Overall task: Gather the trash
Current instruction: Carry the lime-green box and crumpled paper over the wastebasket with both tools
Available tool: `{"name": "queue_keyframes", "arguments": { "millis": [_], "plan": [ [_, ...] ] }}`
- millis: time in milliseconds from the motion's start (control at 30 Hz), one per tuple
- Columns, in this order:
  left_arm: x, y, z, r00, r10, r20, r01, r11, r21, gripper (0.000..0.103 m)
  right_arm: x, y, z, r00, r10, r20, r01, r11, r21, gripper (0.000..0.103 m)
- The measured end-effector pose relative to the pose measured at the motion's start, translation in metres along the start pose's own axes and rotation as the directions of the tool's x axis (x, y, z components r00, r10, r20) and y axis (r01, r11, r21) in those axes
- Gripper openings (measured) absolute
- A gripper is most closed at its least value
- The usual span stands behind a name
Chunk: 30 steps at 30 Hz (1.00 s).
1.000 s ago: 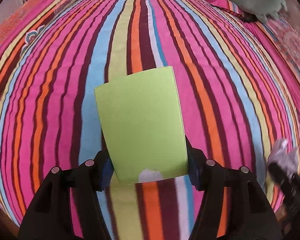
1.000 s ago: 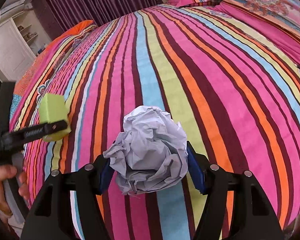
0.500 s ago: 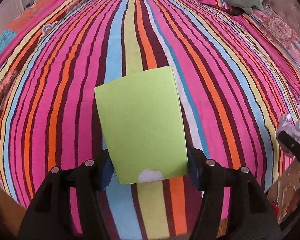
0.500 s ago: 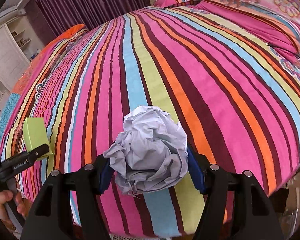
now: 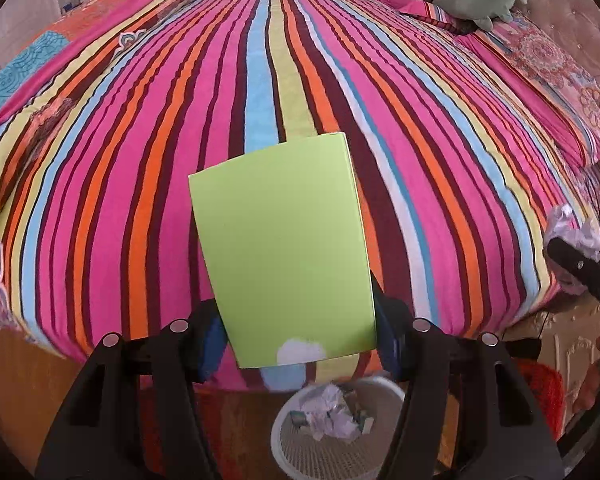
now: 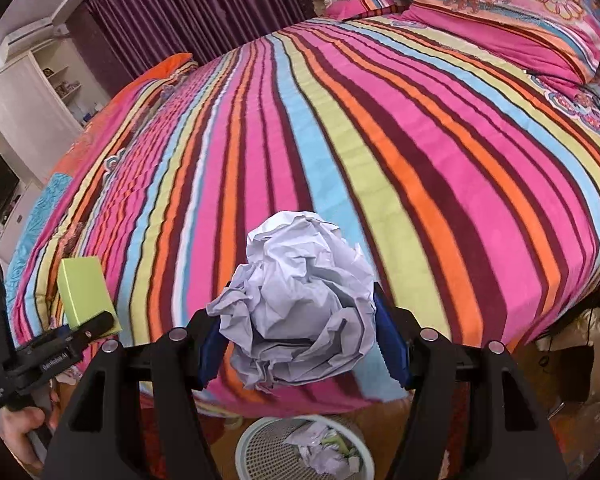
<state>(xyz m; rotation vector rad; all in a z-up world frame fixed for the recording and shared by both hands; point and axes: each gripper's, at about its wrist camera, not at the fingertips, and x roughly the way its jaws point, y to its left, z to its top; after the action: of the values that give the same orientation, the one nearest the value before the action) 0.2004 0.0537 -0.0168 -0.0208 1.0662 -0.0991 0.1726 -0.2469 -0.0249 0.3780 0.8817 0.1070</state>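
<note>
left hand-held gripper (image 5: 298,344) pinching green box (image 5: 280,248) | right hand-held gripper (image 6: 298,344) squeezing crumpled paper ball (image 6: 300,300) | both over striped bed (image 5: 140,160) edge | white wastebasket (image 5: 292,448) below, already holding paper scraps

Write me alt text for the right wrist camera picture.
The right gripper clamps a crumpled ball of white paper above a bed with a bright striped cover. A white mesh wastebasket holding paper scraps stands on the floor below; far left, the left gripper holds a lime green box.

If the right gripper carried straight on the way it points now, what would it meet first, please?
Probably the striped bedspread: the right gripper, shut on the crumpled paper, aims over the bed's edge, not the wastebasket below. Depth is uncertain.
</note>
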Motion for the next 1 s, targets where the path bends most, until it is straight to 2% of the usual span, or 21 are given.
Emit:
{"name": "queue_keyframes", "arguments": {
  "millis": [267,433,633,867,1000],
  "plan": [
    [-0.015,0.002,-0.048,1.0,-0.029,0.003,0.029,1.0,0.012,0.059,-0.018,0.012,-0.033,1.0,0.002,0.0,-0.002,1.0,-0.021,0.061],
    [-0.022,0.003,-0.073,0.999,-0.035,0.002,0.035,0.999,0.02,0.059,-0.026,0.007,-0.058,0.999,0.042,-0.035,-0.04,0.998,0.042,0.061],
    [-0.024,-0.005,-0.105,0.998,-0.053,-0.022,0.054,0.998,0.038,0.059,-0.031,0.011,-0.083,0.997,0.024,-0.071,-0.022,0.999,0.036,0.061],
    [0.0,-0.017,-0.142,0.99,-0.077,-0.119,0.083,0.995,0.047,0.059,-0.023,0.008,-0.11,0.988,0.017,-0.153,-0.008,0.998,0.062,0.061],
    [0.021,-0.021,-0.153,0.976,-0.076,-0.206,0.087,0.995,0.047,0.06,-0.001,-0.001,-0.136,0.964,0.047,-0.262,-0.017,0.993,0.115,0.061]
  ]
}}
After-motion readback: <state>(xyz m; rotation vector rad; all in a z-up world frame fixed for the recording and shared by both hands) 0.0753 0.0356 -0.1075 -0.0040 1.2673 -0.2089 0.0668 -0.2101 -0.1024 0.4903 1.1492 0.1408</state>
